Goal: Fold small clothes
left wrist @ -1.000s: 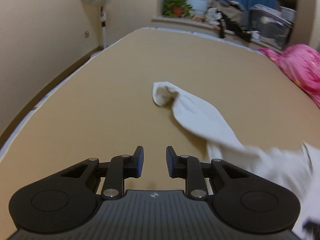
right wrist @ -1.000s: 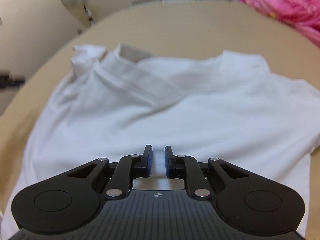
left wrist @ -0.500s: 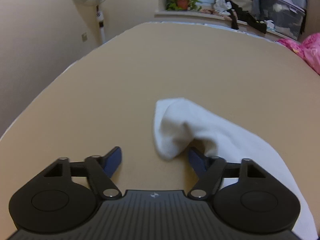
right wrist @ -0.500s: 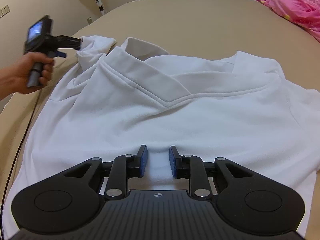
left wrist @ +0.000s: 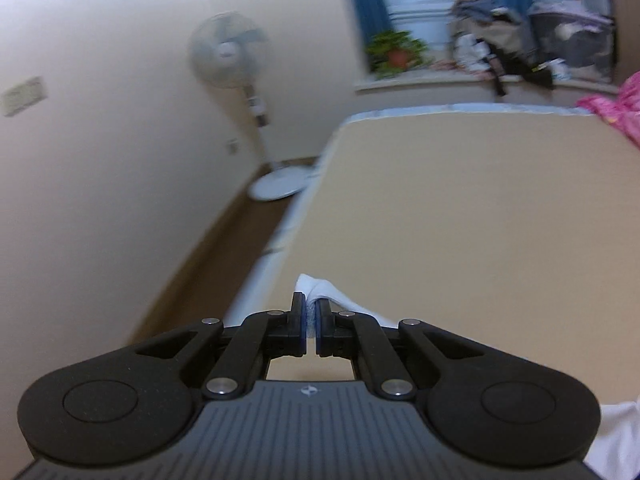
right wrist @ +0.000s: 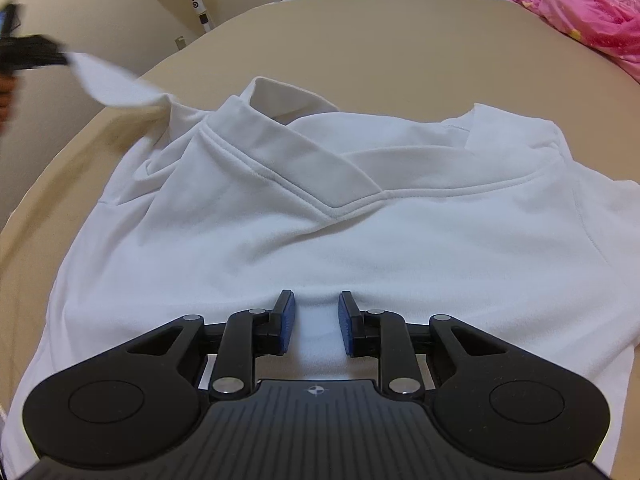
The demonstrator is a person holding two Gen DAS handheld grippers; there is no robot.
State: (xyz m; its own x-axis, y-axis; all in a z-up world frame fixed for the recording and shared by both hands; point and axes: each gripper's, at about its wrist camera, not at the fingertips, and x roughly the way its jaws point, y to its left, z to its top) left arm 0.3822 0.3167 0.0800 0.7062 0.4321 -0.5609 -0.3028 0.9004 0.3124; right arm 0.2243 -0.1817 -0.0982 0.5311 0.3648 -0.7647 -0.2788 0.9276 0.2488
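In the right wrist view, the right gripper [right wrist: 312,322] sits nearest, tilted down over the lower middle of one white shirt [right wrist: 320,240]. Its jaws stand partly apart, and a strip of the shirt's cloth shows between the blue pads [right wrist: 287,322]; whether the pads press on that cloth cannot be told. The shirt lies spread on the tan bed [right wrist: 400,52], front up, with its V-shaped collar band folded over towards the far side. Its right sleeve [right wrist: 592,208] lies flat against the bed. Its left sleeve [right wrist: 112,84] is drawn up and out to the upper left, lifted off the bed and blurred, and its end meets the left gripper [right wrist: 60,58] at the frame's edge, where part of a hand [right wrist: 5,96] shows below the black tool.

In the left wrist view, the left gripper [left wrist: 310,322] has its jaws closed on the sleeve tip [left wrist: 316,288], a small white fold that pokes out just past the pads, with more cloth trailing back to the right under the linkage. It points over the bed's left edge, above the strip of floor [left wrist: 224,240] beside the wall.

Farther off, one pink quilt [right wrist: 600,12] lies bunched at the bed's far right. One standing fan [left wrist: 230,52] is by the wall. On the window ledge beyond the bed stands one potted plant [left wrist: 396,54], and beside it a heap of clothes [left wrist: 488,44]. One clear storage bin [left wrist: 572,36] sits at the far right; its contents are too blurred to name.
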